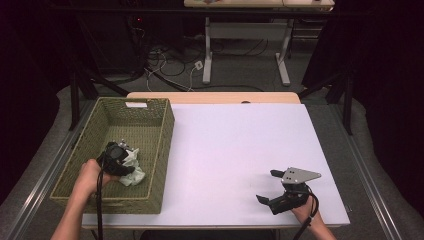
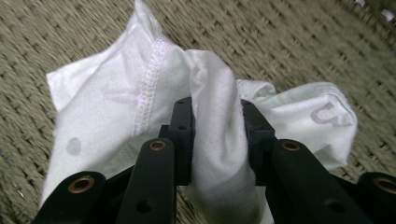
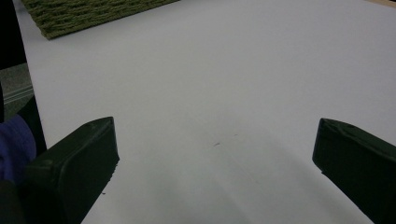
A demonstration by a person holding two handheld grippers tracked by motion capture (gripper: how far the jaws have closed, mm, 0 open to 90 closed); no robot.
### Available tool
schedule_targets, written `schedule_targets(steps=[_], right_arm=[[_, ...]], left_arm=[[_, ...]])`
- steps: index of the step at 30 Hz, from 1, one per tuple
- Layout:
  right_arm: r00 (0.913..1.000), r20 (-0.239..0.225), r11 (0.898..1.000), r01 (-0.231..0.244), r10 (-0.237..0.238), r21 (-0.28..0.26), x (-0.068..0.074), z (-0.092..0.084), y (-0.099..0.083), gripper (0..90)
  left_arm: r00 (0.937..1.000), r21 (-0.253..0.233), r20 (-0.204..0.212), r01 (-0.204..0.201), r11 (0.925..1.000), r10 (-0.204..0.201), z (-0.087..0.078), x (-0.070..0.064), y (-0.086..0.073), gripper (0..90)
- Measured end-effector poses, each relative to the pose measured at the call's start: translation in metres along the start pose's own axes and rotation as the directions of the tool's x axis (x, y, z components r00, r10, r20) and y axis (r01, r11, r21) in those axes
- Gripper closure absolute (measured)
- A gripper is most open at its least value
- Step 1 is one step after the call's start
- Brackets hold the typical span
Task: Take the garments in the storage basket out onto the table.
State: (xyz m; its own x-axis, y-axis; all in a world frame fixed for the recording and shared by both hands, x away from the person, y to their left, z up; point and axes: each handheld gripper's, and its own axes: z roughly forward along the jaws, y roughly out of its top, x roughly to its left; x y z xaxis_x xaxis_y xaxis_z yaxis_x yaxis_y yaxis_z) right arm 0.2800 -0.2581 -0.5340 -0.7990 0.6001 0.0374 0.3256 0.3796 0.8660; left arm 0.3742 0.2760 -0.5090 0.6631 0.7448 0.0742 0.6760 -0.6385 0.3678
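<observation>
The white table [image 1: 235,150] filled the middle of the high view, and my two forearms came in from the bottom edge. At the left of the frame stood the woven green basket [image 1: 162,145], on the left part of the table. Inside it, in its lower half, lay the white cloth [image 1: 134,167], crumpled.

My left gripper [image 1: 116,156] was down in the basket, directly upon the cloth. In the left gripper view, my left gripper [image 2: 217,135] had a thick fold of the white cloth [image 2: 116,107] between its two black jaws, and the jaws were pressed on this fold from both sides. The rest of the cloth spread to the upper left and to the right of the frame, lying on the woven floor of the basket [image 2: 299,42]. A stitched seam ran down the left part. Some grey marks were on the cloth, but they were too faint for me to read.

My right gripper [image 1: 272,187] rested at the lower right of the high view, on the bare table, well apart from the basket. In the right gripper view its jaws stood spread wide, with only the table [image 3: 219,93] between them. A corner of the basket [image 3: 88,14] was cut off at the upper left.
</observation>
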Motion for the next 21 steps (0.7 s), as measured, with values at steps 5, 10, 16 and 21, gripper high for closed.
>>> schedule_targets(steps=[5,10,16,21], right_arm=[[1.0,0.004,1.0,0.003,-0.003,0.01,0.0,-0.001,0.0,0.0],[1.0,0.003,1.0,-0.004,0.004,0.007,0.001,-0.001,-0.001,0.0],[1.0,0.004,1.0,0.001,-0.001,0.0,0.001,-0.001,0.0,0.0],[1.0,0.005,1.0,0.001,-0.001,0.001,0.001,-0.001,-0.001,0.0]], left_arm=[[0.9997,-0.041,-0.015,0.02,0.999,-0.021,-0.007,0.001,-0.002,70.8],[0.9985,-0.096,-0.032,0.041,0.9945,-0.044,-0.013,0.003,-0.003,70.9],[0.9973,-0.139,-0.046,0.05,0.989,-0.057,-0.019,0.003,-0.003,70.9],[0.9963,-0.17,-0.059,0.053,0.9841,-0.063,-0.023,0.001,-0.002,70.9]])
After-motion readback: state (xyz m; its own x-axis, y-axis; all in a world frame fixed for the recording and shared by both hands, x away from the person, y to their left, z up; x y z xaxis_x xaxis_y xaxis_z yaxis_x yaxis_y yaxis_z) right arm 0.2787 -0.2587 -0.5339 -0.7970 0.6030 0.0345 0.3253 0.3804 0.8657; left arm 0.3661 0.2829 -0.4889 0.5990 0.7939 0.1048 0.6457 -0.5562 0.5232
